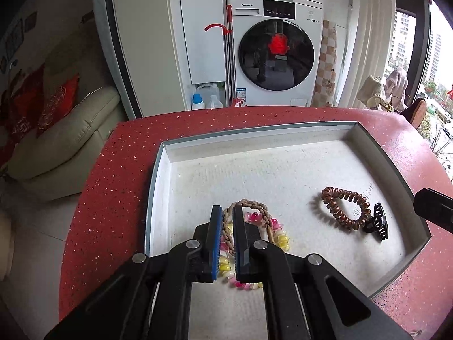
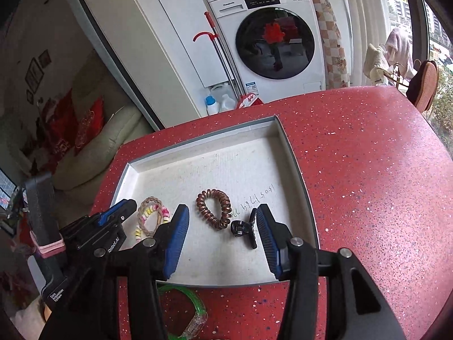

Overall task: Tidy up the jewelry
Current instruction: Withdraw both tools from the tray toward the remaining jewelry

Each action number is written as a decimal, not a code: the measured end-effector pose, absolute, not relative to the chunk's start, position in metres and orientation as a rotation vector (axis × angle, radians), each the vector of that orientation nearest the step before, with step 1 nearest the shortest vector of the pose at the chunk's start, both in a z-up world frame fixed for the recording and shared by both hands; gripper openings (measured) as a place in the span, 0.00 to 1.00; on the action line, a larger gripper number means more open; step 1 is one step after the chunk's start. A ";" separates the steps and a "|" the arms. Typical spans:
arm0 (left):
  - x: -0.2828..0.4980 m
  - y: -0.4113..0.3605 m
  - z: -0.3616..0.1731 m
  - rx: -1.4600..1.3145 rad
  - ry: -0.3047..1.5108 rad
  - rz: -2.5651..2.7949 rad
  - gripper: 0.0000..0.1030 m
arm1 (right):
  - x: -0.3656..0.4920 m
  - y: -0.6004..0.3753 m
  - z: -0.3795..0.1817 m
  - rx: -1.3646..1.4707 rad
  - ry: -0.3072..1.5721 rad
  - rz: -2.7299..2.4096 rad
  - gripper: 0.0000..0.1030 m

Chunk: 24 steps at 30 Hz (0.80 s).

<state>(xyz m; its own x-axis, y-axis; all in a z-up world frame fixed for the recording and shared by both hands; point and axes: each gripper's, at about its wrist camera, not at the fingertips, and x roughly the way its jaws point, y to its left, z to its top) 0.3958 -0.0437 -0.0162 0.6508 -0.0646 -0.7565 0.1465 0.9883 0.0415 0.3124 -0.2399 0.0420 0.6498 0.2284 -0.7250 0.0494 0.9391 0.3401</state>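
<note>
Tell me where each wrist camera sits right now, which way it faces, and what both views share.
Left wrist: rides the left gripper, low over the tray's near-left corner, facing the washing machine; its fingers straddle the braided bracelet; the right gripper's tip shows at right.
Right wrist: rides the right gripper, open above the tray's near edge, same heading; the left gripper shows at left, the green bangle below on the table.
Shared: tray, braided bracelet, copper coil tie, black claw clip, washing machine.
</note>
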 end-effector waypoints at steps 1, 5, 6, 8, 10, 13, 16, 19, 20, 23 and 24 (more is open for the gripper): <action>0.396 -0.043 -0.016 0.101 0.859 -0.119 0.25 | 0.312 -0.241 0.043 0.352 0.864 0.108 0.52; 0.390 -0.042 -0.010 0.088 0.852 -0.118 0.25 | 0.301 -0.239 0.048 0.355 0.860 0.119 0.52; 0.387 -0.042 -0.005 0.087 0.842 -0.119 0.25 | 0.298 -0.239 0.049 0.359 0.861 0.125 0.53; 0.379 -0.040 0.004 0.083 0.817 -0.129 0.26 | 0.290 -0.239 0.049 0.368 0.864 0.132 0.56; 0.370 -0.037 0.012 0.074 0.800 -0.120 0.94 | 0.281 -0.239 0.049 0.372 0.865 0.132 0.57; 0.355 -0.030 0.024 0.053 0.762 -0.131 1.00 | 0.267 -0.242 0.049 0.391 0.866 0.128 0.58; 0.336 -0.026 0.028 0.064 0.755 -0.136 1.00 | 0.251 -0.242 0.047 0.399 0.870 0.127 0.62; 0.314 -0.018 0.028 0.069 0.755 -0.131 1.00 | 0.233 -0.238 0.049 0.384 0.863 0.133 0.74; 0.308 -0.015 0.028 0.064 0.762 -0.131 1.00 | 0.225 -0.237 0.050 0.373 0.859 0.124 0.83; 0.289 -0.008 0.024 0.055 0.790 -0.139 1.00 | 0.204 -0.238 0.053 0.370 0.841 0.100 0.87; 0.283 -0.005 0.023 0.060 0.794 -0.134 1.00 | 0.197 -0.239 0.054 0.377 0.833 0.100 0.96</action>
